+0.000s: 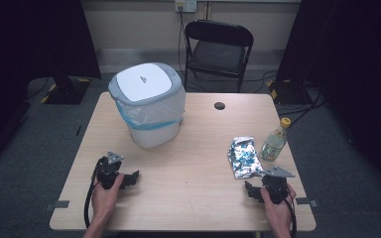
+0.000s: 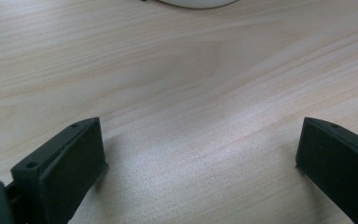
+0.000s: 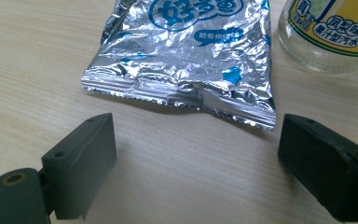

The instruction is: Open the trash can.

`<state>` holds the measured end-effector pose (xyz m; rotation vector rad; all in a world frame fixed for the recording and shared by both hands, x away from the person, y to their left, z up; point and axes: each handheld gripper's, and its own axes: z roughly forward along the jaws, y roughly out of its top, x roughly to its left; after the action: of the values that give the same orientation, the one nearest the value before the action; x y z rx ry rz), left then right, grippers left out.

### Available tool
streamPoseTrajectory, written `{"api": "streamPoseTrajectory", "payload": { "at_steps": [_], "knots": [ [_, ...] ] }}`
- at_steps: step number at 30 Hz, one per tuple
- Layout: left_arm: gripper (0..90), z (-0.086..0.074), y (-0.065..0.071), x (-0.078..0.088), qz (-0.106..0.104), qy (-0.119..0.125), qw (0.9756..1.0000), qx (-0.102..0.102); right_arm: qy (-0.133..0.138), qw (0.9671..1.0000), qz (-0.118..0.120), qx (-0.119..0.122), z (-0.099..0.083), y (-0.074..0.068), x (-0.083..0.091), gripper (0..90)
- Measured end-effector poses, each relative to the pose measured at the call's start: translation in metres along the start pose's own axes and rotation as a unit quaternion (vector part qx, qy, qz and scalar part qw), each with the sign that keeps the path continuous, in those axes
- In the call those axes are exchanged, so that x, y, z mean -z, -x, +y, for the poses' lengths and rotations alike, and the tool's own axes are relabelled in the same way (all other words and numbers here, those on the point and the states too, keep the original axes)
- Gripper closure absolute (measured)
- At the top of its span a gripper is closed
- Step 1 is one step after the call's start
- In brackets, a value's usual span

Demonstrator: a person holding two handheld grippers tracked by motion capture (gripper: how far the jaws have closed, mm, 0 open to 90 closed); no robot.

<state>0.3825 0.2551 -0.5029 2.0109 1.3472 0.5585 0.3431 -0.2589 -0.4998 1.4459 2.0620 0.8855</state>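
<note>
1. With both tongs spread and empty, I'm at the approach step: right tongs (image 3: 193,154) sit just short of the foil snack bag (image 3: 186,56), which lies flat on the counter (image 1: 188,168) beside the bottle (image 1: 275,143).
2. Left tongs (image 2: 200,154) rest over bare counter near the lidded bin (image 1: 149,101).
3. Next, I judge: ease the right forward and pinch the bag's crimped edge.

The lidded white plastic bin (image 1: 149,104) stands on the pale wooden table (image 1: 188,163), back left; the crinkled silver foil snack bag (image 1: 243,156) lies right, just beside the yellow-capped clear drink bottle (image 1: 274,141).
</note>
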Motion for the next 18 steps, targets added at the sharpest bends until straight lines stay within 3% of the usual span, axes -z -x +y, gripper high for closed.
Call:
{"api": "streamPoseTrajectory", "payload": {
  "at_steps": [12,18],
  "knots": [
    [0.4,-0.0005,-0.0001,0.0002,-0.002,0.001,1.0,-0.001,0.004,0.9999,0.008,0.008,-0.0006,-0.001,0.0011,13.0],
    [0.7,-0.0015,-0.0008,0.0015,-0.008,0.001,1.0,-0.005,-0.008,0.9994,0.03,0.015,0.0006,-0.009,0.0071,18.3]
  ]
}}
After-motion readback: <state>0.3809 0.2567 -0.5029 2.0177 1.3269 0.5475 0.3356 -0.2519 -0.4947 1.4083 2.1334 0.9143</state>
